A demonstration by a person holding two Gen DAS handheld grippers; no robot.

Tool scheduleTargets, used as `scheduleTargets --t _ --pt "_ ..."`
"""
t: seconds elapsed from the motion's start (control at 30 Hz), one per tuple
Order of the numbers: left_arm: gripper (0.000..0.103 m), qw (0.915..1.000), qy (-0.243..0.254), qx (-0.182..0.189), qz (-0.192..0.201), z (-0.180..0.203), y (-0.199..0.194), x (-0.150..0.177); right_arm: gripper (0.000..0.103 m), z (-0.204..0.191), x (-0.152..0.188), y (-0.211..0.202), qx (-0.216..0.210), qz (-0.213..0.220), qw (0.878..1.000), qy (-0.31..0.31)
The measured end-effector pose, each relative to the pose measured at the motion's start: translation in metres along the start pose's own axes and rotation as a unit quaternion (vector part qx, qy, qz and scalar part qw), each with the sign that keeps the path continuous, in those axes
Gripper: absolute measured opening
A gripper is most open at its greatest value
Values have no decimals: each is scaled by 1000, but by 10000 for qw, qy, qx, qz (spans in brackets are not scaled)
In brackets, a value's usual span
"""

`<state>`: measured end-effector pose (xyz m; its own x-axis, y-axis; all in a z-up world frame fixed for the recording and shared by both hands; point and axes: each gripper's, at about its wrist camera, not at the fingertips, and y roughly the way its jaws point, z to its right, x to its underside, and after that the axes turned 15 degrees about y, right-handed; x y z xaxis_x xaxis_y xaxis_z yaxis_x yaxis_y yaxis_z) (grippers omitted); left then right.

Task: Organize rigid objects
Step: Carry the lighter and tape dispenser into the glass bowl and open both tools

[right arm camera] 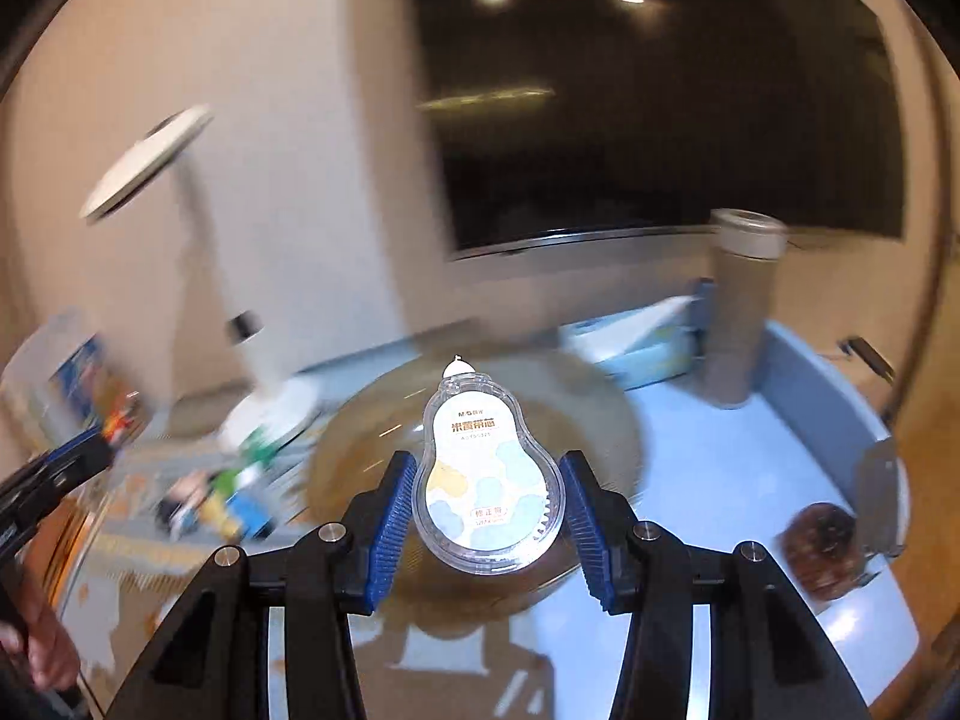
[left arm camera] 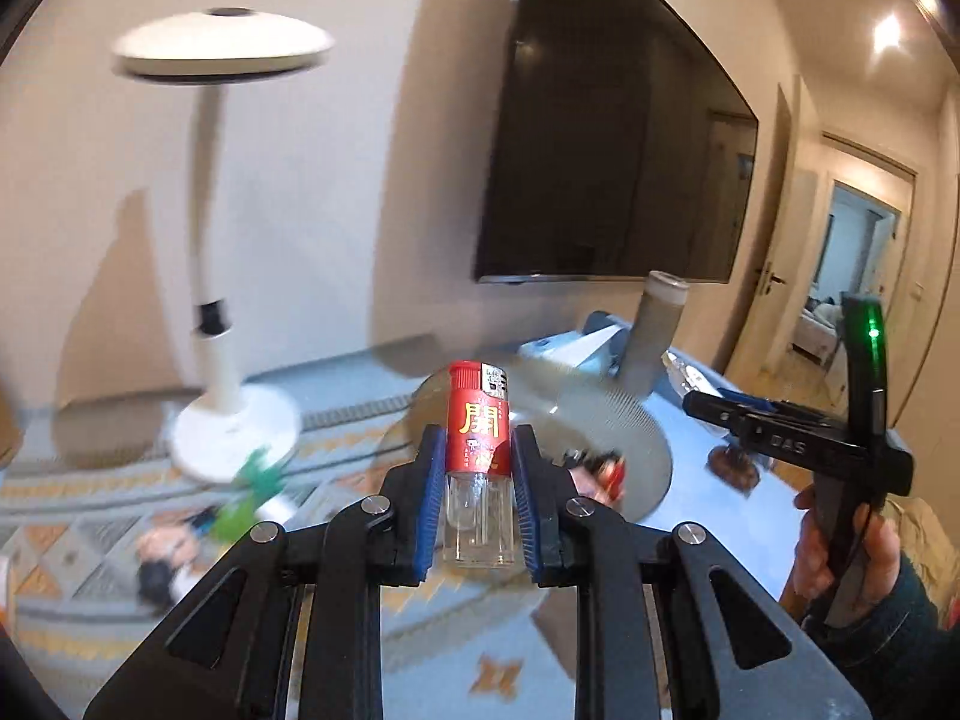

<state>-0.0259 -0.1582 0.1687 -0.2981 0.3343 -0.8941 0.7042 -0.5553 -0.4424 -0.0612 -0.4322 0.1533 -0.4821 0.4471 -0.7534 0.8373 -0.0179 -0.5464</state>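
My left gripper (left arm camera: 478,450) is shut on a red lighter (left arm camera: 477,414) with a clear lower body, held upright above the table. In the right wrist view my right gripper (right arm camera: 489,465) is shut on a clear pear-shaped correction tape (right arm camera: 489,480), its blue pads (right arm camera: 396,498) pressing both sides. Beneath both lies a round glass dish (left arm camera: 606,420) (right arm camera: 360,420) with a small red thing (left arm camera: 609,471) blurred inside. The right gripper (left arm camera: 696,405) shows at the right of the left wrist view, held by a hand (left arm camera: 810,546). The left gripper (right arm camera: 90,450) enters the right wrist view at the left edge.
A white desk lamp (left arm camera: 234,420), a grey flask (left arm camera: 651,330) (right arm camera: 741,312) and a tissue box (left arm camera: 564,348) stand at the back under a wall screen (left arm camera: 618,138). Blurred toys (left arm camera: 240,498) lie on the patterned cloth at left. A brown object (right arm camera: 822,546) sits at right.
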Motion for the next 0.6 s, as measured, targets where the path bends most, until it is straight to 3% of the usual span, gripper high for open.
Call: scheduleTargets --t 0.23,0.43,0.5,0.6 --pt "19 9977 -108 316 -587 13 98 -6 48 31 -16 60 466 -493 9974 241" --pt "21 9931 -376 449 -1011 17 140 17 48 39 -16 100 871 -786 9929 212" --pt "51 9917 -590 383 -1078 13 142 17 53 40 -17 104 818 -878 9925 214" --pt "65 9937 -726 278 -803 4 123 16 54 41 -17 91 579 -794 9948 279"
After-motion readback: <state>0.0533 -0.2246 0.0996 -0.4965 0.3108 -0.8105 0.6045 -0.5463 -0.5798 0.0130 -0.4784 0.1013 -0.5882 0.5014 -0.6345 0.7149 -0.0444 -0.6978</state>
